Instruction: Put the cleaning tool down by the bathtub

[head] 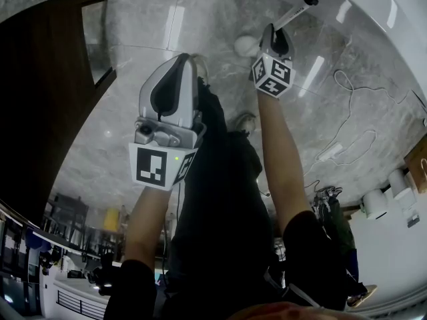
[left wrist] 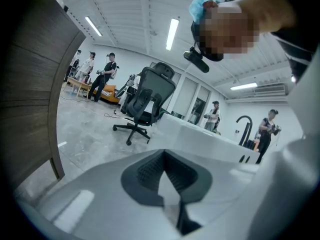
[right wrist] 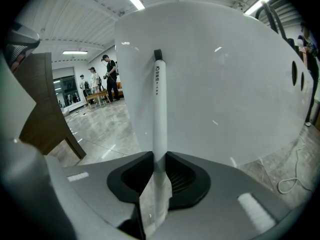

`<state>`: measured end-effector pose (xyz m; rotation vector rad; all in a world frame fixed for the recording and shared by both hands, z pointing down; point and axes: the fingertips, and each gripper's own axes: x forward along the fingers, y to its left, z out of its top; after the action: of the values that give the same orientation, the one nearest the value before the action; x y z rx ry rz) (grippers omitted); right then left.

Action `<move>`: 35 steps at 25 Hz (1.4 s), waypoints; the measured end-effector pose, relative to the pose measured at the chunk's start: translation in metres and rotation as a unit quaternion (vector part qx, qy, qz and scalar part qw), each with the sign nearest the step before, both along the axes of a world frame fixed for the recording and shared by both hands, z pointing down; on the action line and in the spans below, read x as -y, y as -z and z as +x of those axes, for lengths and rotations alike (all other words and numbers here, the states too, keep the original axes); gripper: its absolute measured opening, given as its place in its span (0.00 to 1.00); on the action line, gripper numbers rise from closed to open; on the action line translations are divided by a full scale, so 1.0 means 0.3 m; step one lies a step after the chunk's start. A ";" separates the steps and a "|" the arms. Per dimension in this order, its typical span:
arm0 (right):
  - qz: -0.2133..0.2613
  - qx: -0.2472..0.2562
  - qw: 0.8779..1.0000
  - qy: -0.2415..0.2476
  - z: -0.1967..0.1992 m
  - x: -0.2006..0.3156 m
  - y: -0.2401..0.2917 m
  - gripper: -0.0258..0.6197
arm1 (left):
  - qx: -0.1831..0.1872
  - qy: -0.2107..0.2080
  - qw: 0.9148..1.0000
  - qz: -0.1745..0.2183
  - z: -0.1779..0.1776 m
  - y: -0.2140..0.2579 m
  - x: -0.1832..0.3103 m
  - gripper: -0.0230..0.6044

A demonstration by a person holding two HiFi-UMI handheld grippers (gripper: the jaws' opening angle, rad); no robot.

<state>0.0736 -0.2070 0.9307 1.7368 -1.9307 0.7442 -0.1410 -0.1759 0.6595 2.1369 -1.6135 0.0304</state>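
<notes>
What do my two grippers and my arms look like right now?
Both the left gripper and right gripper have smooth light-grey shells with dark ribbed pads, each carrying a cube of black-and-white square markers. The person wears black short sleeves.

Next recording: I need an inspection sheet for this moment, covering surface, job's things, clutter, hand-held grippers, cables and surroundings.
Surface: glossy grey marble-look floor; no spills seen.
Job's things: white cleaning tool, held in front of the white bathtub, not yet set down.
Clutter: white cylindrical items on the floor at the head view's right edge.
Grippers: right hand-held gripper shut on the cleaning tool's handle; left hand-held gripper shut, empty.
Cables: loose white cables and a power strip on the floor beside the bathtub.
Surroundings: dark wooden panel, office chair, people standing in the background.
</notes>
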 end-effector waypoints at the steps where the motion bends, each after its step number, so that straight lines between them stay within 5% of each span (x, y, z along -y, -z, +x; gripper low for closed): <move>1: -0.002 -0.001 1.000 0.001 0.001 0.000 -0.001 0.17 | 0.000 0.000 1.000 0.000 0.002 0.001 0.000 0.05; 24: -0.014 -0.009 1.000 0.010 0.021 -0.117 0.138 0.19 | 0.003 0.014 1.000 0.018 0.005 0.185 -0.070 0.05; 35: -0.021 0.002 1.000 0.018 0.043 -0.242 0.373 0.05 | 0.002 0.022 0.999 0.042 0.039 0.434 -0.132 0.05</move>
<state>0.0866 -0.1346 0.8189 1.6728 -1.9301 0.7713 -0.1292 -0.1362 0.5295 2.1641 -1.6903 -0.0479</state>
